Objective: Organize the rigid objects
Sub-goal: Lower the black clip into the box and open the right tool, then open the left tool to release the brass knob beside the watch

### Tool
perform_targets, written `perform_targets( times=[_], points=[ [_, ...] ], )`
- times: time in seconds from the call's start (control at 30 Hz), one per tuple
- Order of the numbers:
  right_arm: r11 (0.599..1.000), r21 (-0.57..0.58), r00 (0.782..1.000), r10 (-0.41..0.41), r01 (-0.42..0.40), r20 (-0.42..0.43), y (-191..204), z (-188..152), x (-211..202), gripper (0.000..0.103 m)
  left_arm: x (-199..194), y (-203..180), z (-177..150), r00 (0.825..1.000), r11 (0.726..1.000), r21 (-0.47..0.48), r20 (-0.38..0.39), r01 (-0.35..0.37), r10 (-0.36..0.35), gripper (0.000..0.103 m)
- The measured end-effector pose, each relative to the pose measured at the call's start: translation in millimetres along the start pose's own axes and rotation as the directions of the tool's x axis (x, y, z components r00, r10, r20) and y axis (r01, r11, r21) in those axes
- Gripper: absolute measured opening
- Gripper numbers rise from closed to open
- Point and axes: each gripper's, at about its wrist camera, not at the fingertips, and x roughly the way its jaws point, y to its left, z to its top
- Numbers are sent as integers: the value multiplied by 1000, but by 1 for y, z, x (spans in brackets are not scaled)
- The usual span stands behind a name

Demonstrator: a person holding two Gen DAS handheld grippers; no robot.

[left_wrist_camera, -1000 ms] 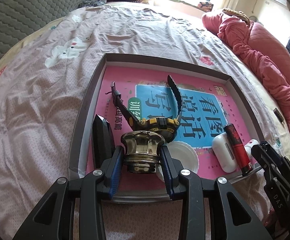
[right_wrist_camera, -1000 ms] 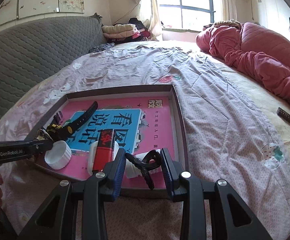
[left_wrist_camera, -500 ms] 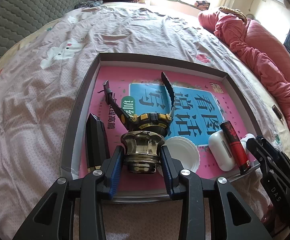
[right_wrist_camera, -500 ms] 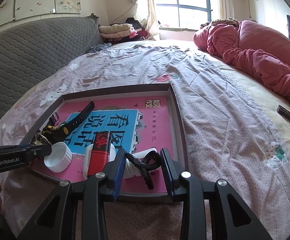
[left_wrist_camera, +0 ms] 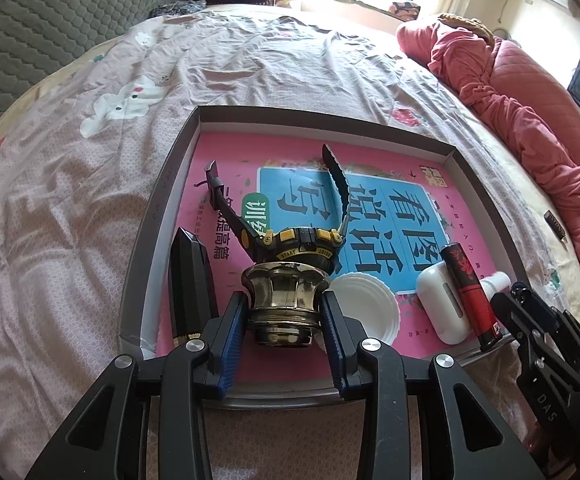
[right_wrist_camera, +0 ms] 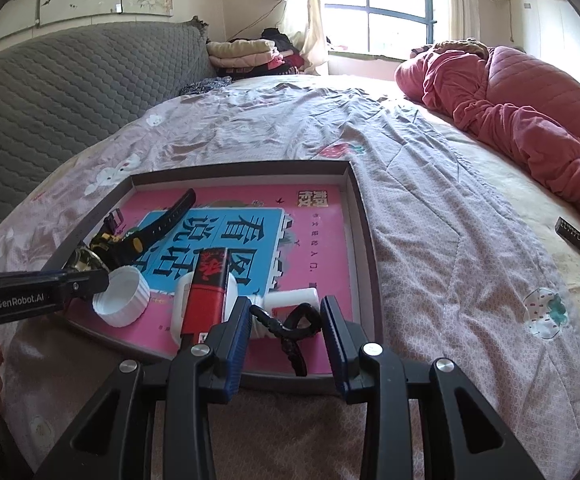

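Bed with a shallow tray [left_wrist_camera: 161,216] of small objects.
Left gripper [left_wrist_camera: 285,312] clamps a brass knob [left_wrist_camera: 283,300]; right gripper [right_wrist_camera: 285,320] straddles a black clip [right_wrist_camera: 285,326], contact unclear.

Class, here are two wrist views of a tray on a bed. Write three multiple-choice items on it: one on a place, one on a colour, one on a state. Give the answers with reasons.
1. Where does the white cap lie?
A. on the bedsheet outside the tray
B. in the tray, beside the brass-coloured knob
C. on top of the watch

2. What colour is the book cover that lines the tray?
A. green
B. mostly pink with a blue panel
C. plain white

3. What state are the left tongs in?
A. closed on the brass-coloured knob
B. wide open over bare sheet
C. closed on the watch

Answers:
1 B: the cap rests on the book cover just right of the knob in the left wrist view.
2 B: pink border and blue panel show in both views.
3 A: both blue pads press the sides of the knob.
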Motion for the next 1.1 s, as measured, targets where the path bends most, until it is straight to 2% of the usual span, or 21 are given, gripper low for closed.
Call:
perform_targets(
  times=[1.0, 1.1],
  points=[
    [1000, 15, 1000, 4, -3, -11, -3, 0, -1, 37, -1, 0, 0, 1000, 1000, 5, -25, -15, 16, 38],
    [1000, 27, 1000, 5, -5, -8, -5, 0, -2, 39, -2, 0, 0, 999, 1000, 6, -27, -17, 17, 38]
  ],
)
